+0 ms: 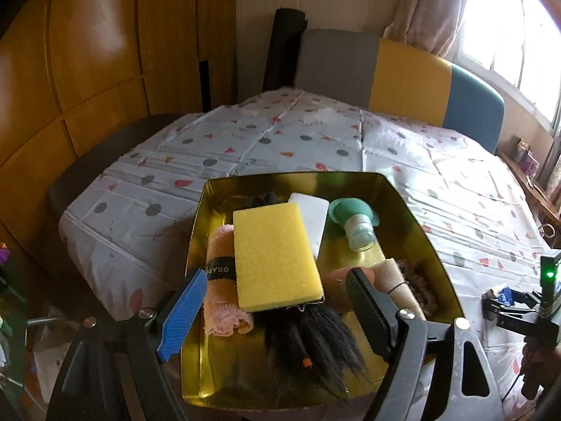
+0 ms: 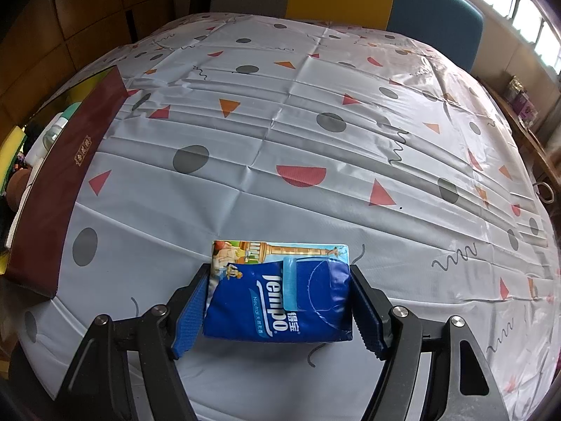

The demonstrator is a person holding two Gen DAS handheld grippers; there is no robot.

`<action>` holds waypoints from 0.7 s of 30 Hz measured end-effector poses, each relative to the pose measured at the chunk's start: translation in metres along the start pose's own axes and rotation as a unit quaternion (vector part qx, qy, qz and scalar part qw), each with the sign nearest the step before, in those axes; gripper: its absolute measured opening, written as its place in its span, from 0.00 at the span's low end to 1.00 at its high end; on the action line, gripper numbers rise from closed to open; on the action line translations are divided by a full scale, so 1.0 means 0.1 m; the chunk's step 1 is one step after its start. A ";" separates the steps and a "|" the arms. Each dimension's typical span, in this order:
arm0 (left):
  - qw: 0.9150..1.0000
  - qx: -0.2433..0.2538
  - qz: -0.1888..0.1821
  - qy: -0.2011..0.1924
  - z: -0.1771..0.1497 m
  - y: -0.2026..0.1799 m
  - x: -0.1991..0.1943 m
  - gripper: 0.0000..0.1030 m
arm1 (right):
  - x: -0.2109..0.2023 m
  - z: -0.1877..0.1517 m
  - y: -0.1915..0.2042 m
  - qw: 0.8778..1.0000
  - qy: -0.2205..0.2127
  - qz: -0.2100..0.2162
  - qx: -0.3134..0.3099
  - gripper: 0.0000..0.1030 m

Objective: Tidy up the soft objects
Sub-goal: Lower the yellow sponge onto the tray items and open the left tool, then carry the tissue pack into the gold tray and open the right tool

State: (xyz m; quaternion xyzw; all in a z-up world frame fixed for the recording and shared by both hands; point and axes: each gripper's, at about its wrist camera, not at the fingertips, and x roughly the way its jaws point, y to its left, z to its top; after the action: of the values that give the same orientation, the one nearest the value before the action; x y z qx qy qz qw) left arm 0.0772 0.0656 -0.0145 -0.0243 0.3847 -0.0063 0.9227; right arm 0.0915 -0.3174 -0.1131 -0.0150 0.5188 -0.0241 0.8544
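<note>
Left gripper (image 1: 277, 312) is hanging spread wide over the gold tray (image 1: 413, 217), gripping nothing; right gripper (image 2: 278, 301) is pinching the Tempo tissue pack (image 2: 280, 298).

Gold-lined tray (image 1: 413, 210), dark red outside. In it: bright yellow sponge (image 1: 273, 256), pink towel (image 1: 221, 280) with a black band, white block (image 1: 312, 217), green-capped clear bottle (image 1: 354, 224), black fur (image 1: 315, 336). Blue tissue pack (image 2: 280, 298), white lettering, pale picture strip on top. Tablecloth (image 2: 315, 133) white, grey dots, red and orange triangles, black squiggles.
</note>
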 end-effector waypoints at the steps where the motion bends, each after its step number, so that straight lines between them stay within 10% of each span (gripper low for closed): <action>1: 1.000 -0.002 -0.001 -0.003 0.00 0.00 -0.04 0.80 | 0.00 0.00 0.00 1.000 0.000 0.000 0.000 0.72; 21: 1.000 -0.013 0.018 0.002 -0.17 0.06 -0.15 0.80 | -0.01 0.00 0.02 1.000 -0.003 -0.009 -0.013 0.71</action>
State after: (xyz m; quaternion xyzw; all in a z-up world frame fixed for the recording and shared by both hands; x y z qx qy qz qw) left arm 0.0550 0.0710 -0.0161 -0.0292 0.3869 0.0153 0.9215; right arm 0.0914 -0.3151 -0.1118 -0.0308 0.5160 -0.0251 0.8557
